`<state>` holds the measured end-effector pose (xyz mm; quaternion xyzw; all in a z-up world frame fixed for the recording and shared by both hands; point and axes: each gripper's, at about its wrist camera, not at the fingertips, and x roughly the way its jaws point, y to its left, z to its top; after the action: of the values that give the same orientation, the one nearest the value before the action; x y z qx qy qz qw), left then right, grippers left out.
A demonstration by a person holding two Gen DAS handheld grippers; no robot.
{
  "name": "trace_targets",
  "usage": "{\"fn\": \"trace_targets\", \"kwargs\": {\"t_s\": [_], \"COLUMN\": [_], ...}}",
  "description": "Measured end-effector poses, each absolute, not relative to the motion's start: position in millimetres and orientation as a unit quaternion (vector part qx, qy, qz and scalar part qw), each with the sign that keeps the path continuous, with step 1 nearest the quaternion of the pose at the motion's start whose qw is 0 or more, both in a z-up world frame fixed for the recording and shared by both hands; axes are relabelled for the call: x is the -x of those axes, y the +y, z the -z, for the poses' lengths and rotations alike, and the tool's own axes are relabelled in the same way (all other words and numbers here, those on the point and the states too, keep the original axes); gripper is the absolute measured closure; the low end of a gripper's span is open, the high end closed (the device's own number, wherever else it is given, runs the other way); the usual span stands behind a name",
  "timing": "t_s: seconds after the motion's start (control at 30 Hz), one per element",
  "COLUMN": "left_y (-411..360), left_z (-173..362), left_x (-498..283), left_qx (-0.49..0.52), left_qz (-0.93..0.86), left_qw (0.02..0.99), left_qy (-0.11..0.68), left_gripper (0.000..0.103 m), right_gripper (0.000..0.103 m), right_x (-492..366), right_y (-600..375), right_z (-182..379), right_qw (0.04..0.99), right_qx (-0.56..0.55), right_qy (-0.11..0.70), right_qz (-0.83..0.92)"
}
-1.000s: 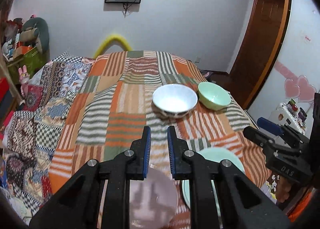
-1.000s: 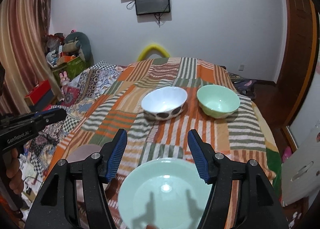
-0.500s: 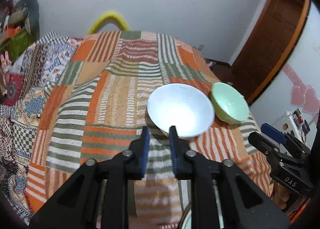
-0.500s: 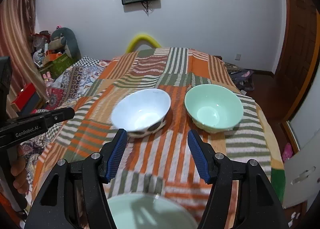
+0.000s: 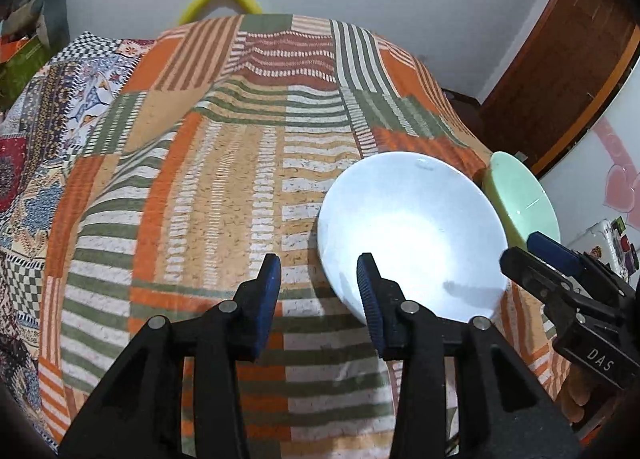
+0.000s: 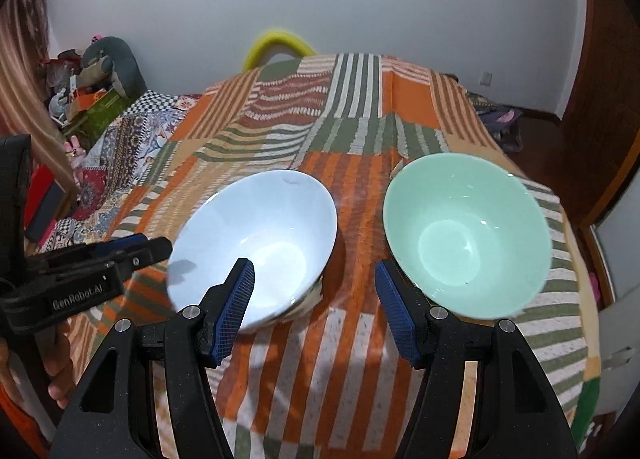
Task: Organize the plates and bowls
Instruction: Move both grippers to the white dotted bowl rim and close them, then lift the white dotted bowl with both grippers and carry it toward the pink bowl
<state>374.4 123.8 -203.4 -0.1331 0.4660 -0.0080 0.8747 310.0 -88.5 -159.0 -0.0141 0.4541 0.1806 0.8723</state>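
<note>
A white bowl [image 5: 408, 235] and a mint-green bowl [image 5: 520, 199] stand side by side on the striped blanket. My left gripper [image 5: 319, 271] hovers at the white bowl's near-left rim with its jaws opening. That rim shows in the gap, with no pad pressing on it. In the right wrist view my right gripper [image 6: 315, 279] stands open over the blanket strip between the white bowl [image 6: 260, 239] and the green bowl [image 6: 468, 235]. It holds nothing. The left gripper [image 6: 120, 255] shows there at the white bowl's left side. No plate is in view.
The bowls rest on a patchwork blanket [image 5: 240, 179] over a bed. A yellow arc [image 6: 280, 45] stands at its far end. Toys and boxes [image 6: 96, 87] crowd the left side. A wooden door [image 5: 560, 79] and a white cabinet [image 5: 604, 239] are at the right.
Both grippers moved forward and down toward the two bowls. The plates near the bed's front edge slid out of view. The left jaws went from nearly shut to clearly apart.
</note>
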Motion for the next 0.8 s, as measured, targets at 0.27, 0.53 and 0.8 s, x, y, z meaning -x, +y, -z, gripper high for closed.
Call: {"fn": "trace_targets", "kwargs": {"t_s": [0.27, 0.53, 0.8], "left_y": [118, 118, 111], "left_z": [224, 231, 223], "left_x": [-395, -401, -394], "left_qx": [0.118, 0.131, 0.108], "left_qz": [0.009, 0.022, 0.023], "left_qw": [0.87, 0.871, 0.877], "left_qy": [0.478, 0.473, 0.468], "left_gripper": [0.065, 0.093, 0.093], "right_gripper": [0.047, 0.071, 0.083], "right_x": [-325, -334, -331], "right_y": [-88, -89, -82], "right_z": [176, 187, 185], "right_qw": [0.86, 0.845, 0.846], "right_qx": [0.008, -0.014, 0.006], "right_qy": [0.478, 0.499, 0.499], "right_qz": [-0.179, -0.191, -0.188]}}
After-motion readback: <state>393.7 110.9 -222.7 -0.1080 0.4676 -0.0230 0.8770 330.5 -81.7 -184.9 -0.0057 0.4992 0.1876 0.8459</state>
